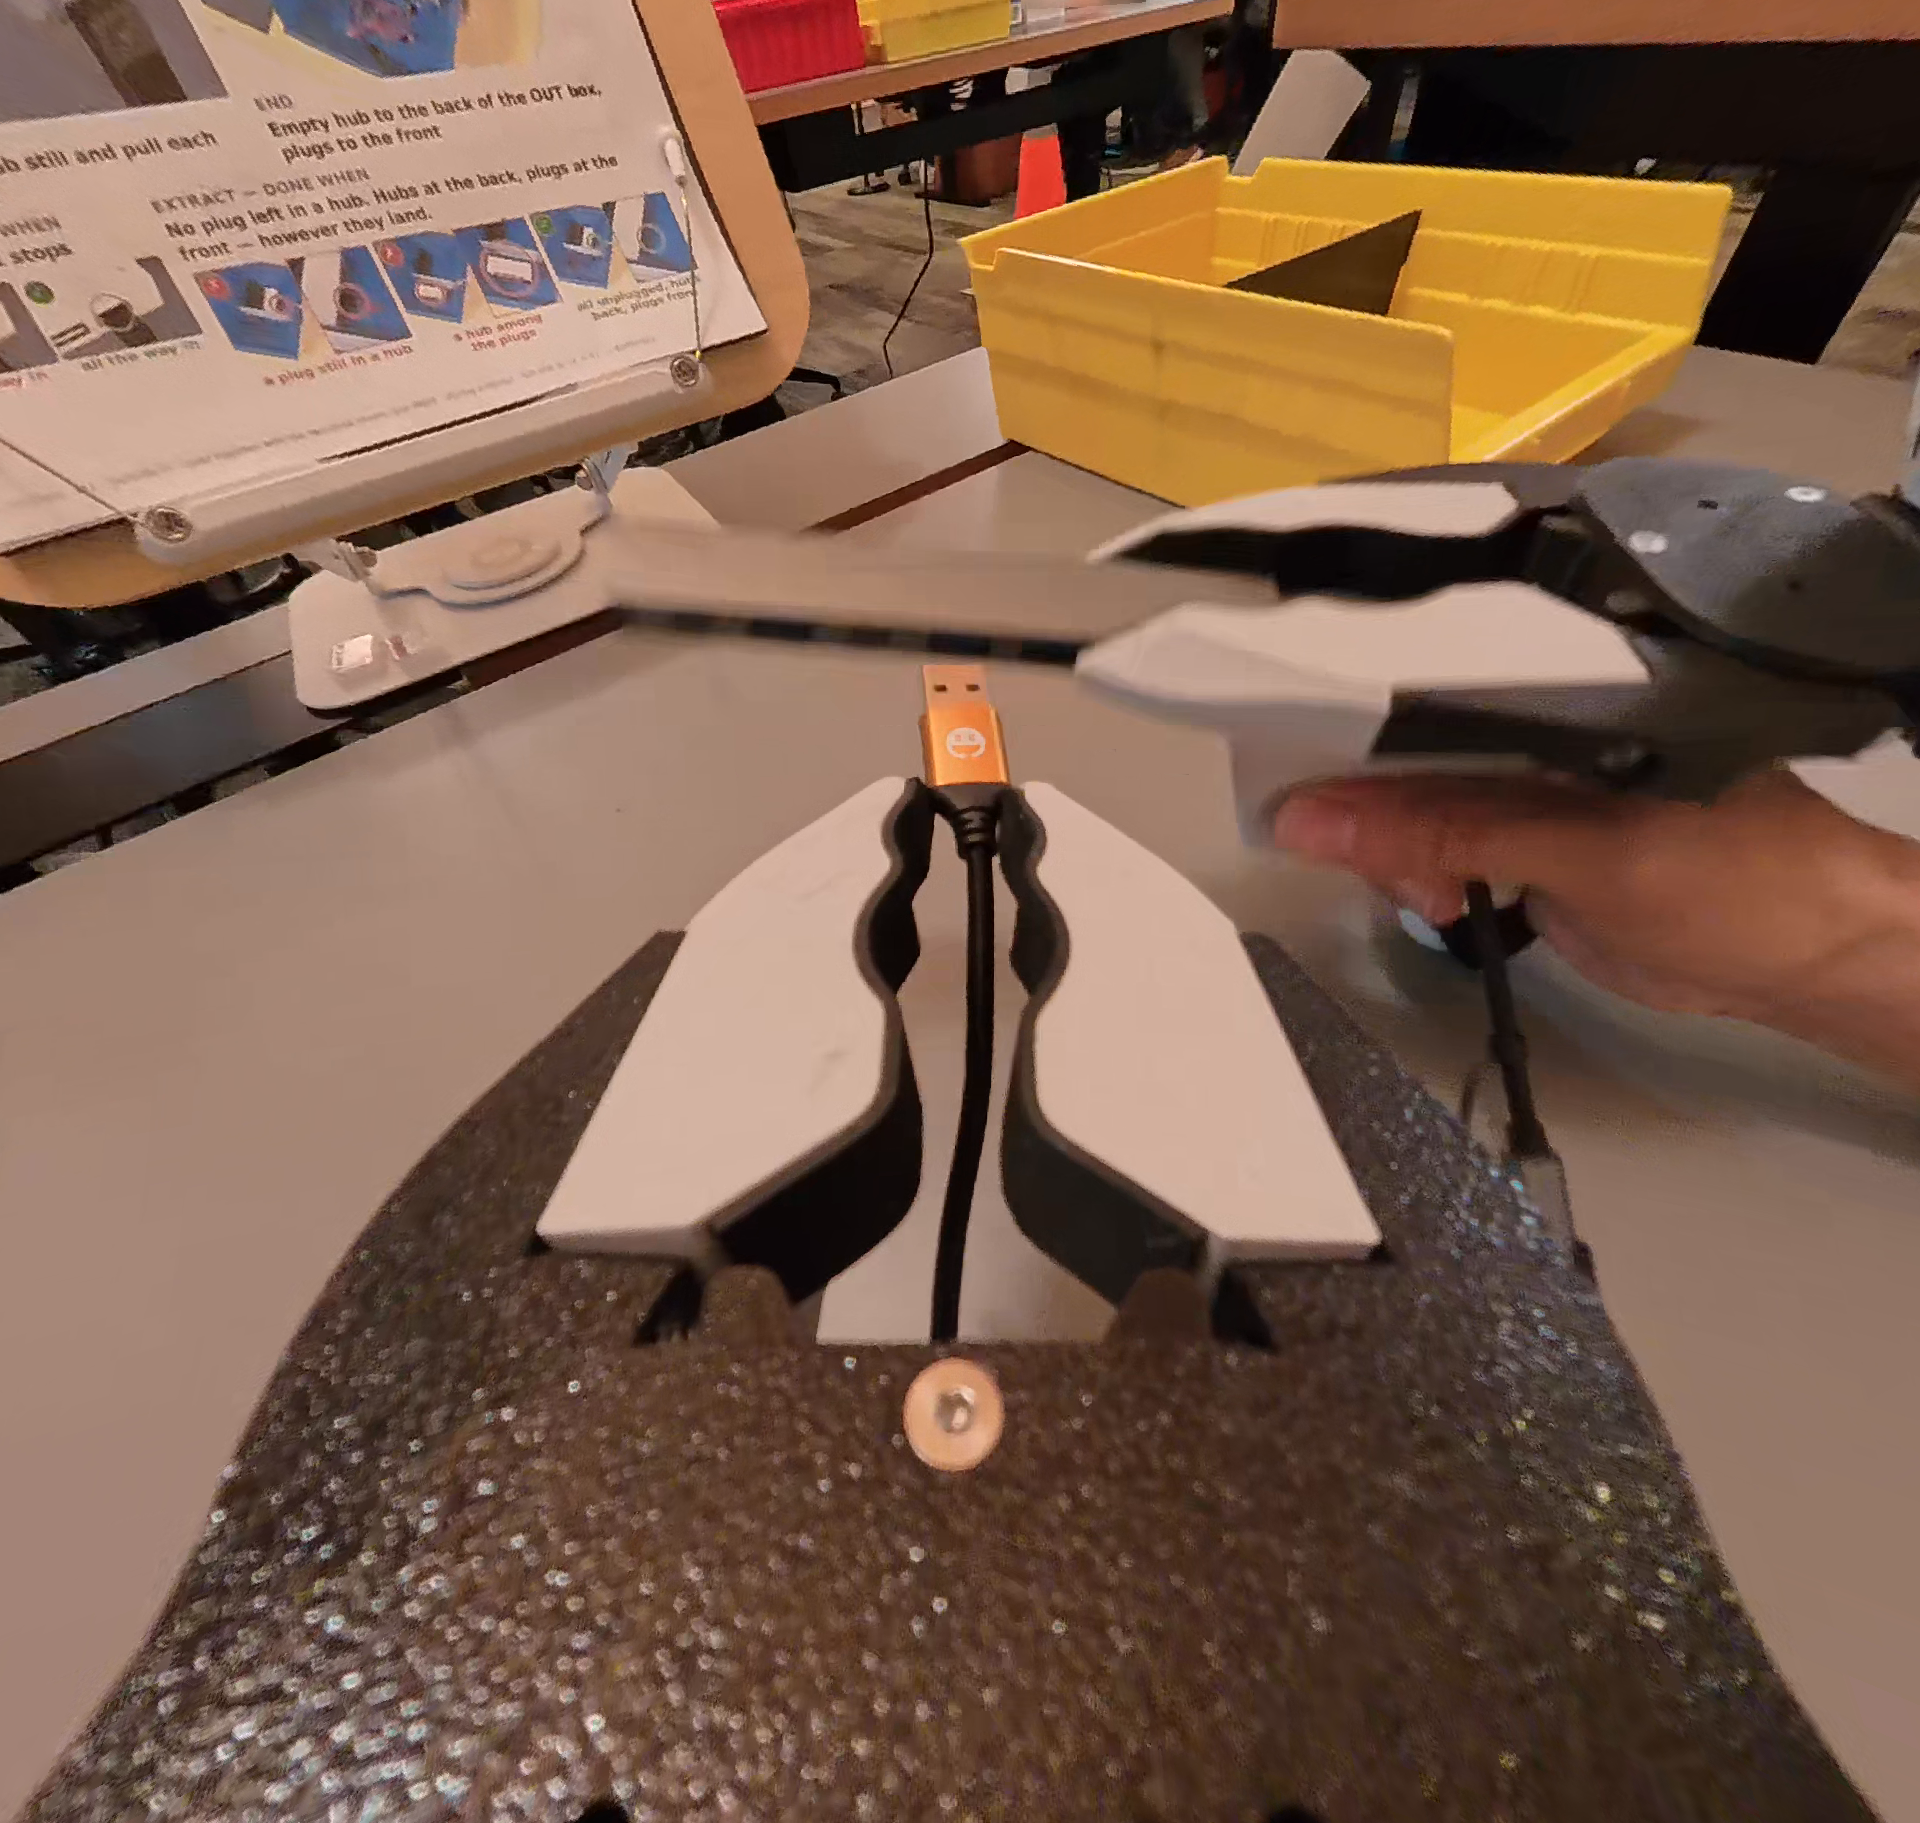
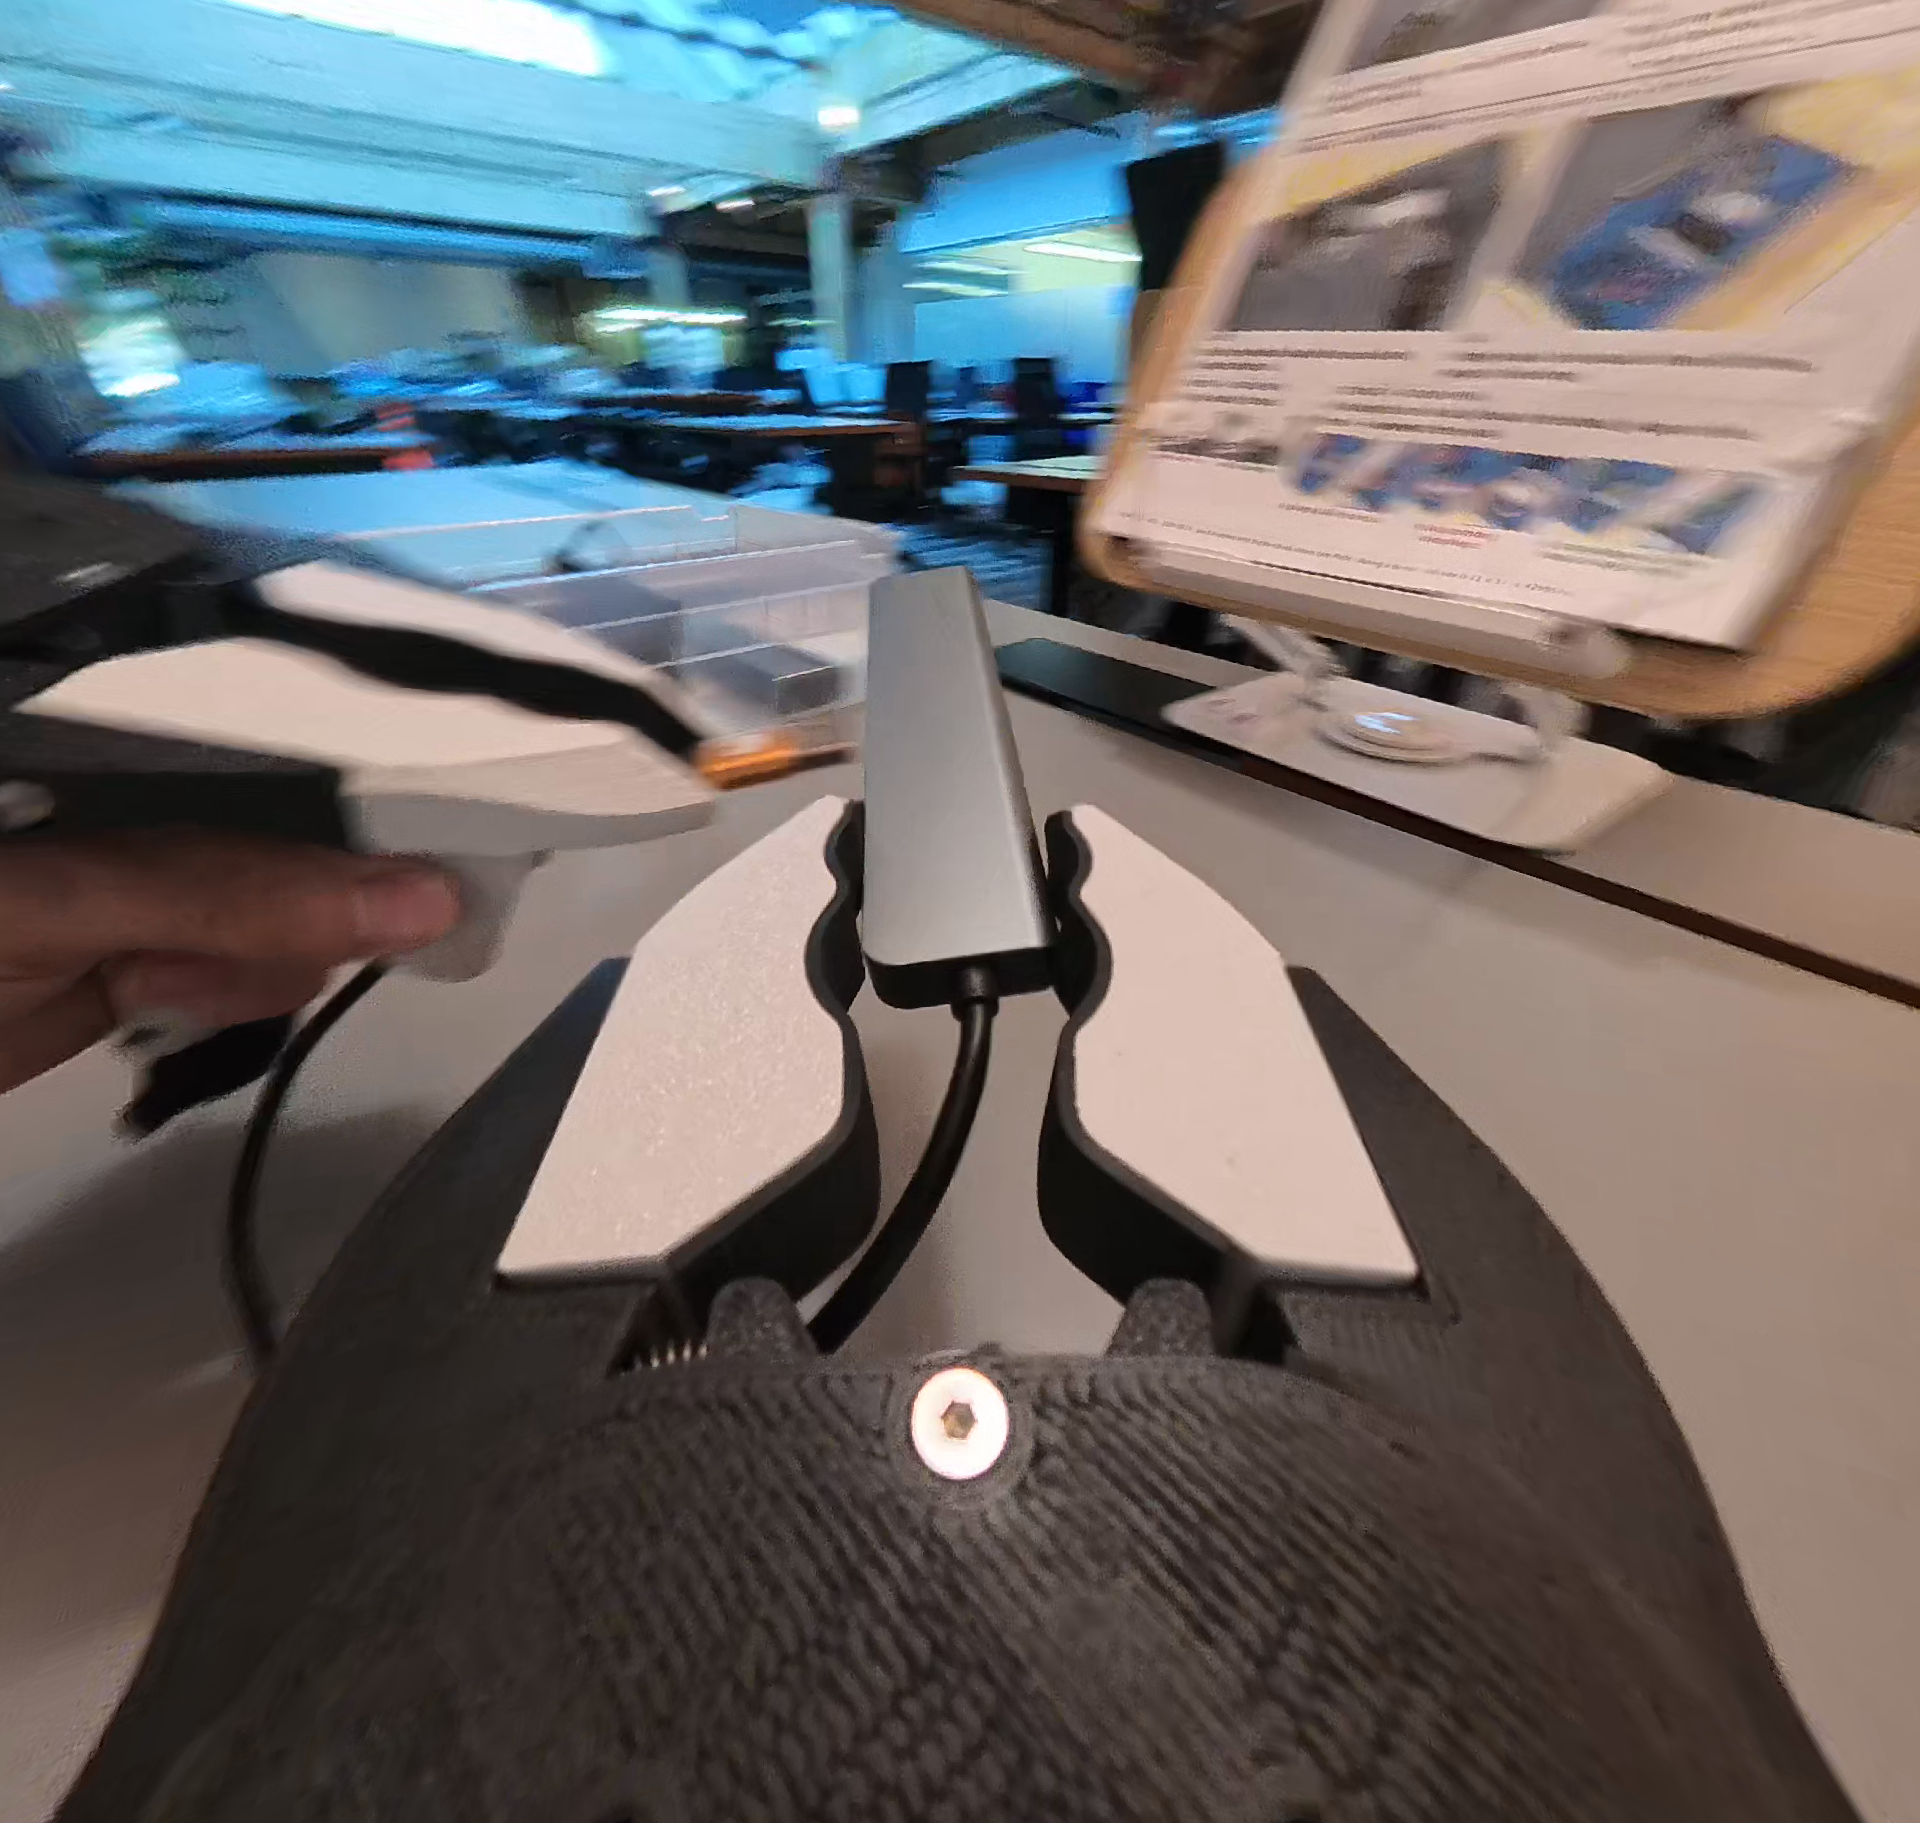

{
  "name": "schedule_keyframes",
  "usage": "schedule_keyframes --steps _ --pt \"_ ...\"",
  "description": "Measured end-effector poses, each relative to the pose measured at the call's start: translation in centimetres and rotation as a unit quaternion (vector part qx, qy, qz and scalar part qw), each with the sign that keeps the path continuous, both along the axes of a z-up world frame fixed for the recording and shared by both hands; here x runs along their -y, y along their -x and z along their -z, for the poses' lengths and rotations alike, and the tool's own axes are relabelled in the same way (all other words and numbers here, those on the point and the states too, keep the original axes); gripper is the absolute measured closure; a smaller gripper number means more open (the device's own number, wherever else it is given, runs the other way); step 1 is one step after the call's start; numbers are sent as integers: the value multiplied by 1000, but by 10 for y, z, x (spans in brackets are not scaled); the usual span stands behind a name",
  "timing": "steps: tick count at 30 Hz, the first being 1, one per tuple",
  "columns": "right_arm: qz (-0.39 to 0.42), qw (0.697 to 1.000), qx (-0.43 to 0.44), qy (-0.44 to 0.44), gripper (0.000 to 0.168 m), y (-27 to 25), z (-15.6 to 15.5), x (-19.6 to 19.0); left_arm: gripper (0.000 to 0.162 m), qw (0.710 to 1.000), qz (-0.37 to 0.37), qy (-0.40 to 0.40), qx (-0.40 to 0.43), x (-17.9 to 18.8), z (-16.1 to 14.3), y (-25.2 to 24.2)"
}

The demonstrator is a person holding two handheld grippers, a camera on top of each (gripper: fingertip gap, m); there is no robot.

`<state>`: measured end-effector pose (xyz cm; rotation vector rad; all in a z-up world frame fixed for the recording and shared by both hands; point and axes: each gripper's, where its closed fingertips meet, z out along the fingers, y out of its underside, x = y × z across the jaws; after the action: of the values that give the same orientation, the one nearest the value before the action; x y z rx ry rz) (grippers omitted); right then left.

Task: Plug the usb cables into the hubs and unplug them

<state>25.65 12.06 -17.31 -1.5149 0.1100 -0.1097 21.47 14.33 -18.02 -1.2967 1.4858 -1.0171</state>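
My left gripper [image 1: 962, 805] is shut on an orange USB plug [image 1: 962, 734] with a black cable [image 1: 972, 1046] running back between the fingers. The plug's metal tip points forward, just short of the grey hub [image 1: 831, 594]. My right gripper [image 2: 954, 843] is shut on that grey hub [image 2: 940, 786], held above the table with its own black cable [image 2: 935, 1150] trailing back. In the left wrist view the right gripper [image 1: 1101, 610] comes in from the right and holds the hub crosswise. In the right wrist view the left gripper [image 2: 686, 750] shows at left with the orange plug [image 2: 758, 755] near the hub's side.
A yellow bin [image 1: 1299, 350] with a dark divider stands at the back right of the grey table [image 1: 416, 890]. An instruction sheet on a wooden stand [image 1: 343, 215] stands at the back left. A clear plastic box [image 2: 675, 578] sits behind the left gripper. A hand [image 1: 1610, 890] holds the right gripper.
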Motion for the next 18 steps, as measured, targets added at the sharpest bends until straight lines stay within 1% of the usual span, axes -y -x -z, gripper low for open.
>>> schedule_keyframes --steps 1,2,3,6,10,18 --pt "22 1000 -14 -13 134 -12 -2 6 149 1000 -1 -3 -1 -1 1 2" --pt "15 999 -40 -25 134 -18 -4 11 149 1000 -4 -12 -2 -3 1 6" --pt "-10 998 -47 -35 135 -13 -6 13 149 1000 -4 -16 -2 -4 2 8" --pt "-29 1000 -7 -8 134 3 -2 4 149 1000 3 -14 -3 -2 1 11" --pt "-53 998 -18 -12 135 8 -2 1 149 1000 9 -30 -6 2 -5 10" --pt "-55 998 -17 -12 135 9 -2 1 149 999 19 -26 -22 6 -3 4"
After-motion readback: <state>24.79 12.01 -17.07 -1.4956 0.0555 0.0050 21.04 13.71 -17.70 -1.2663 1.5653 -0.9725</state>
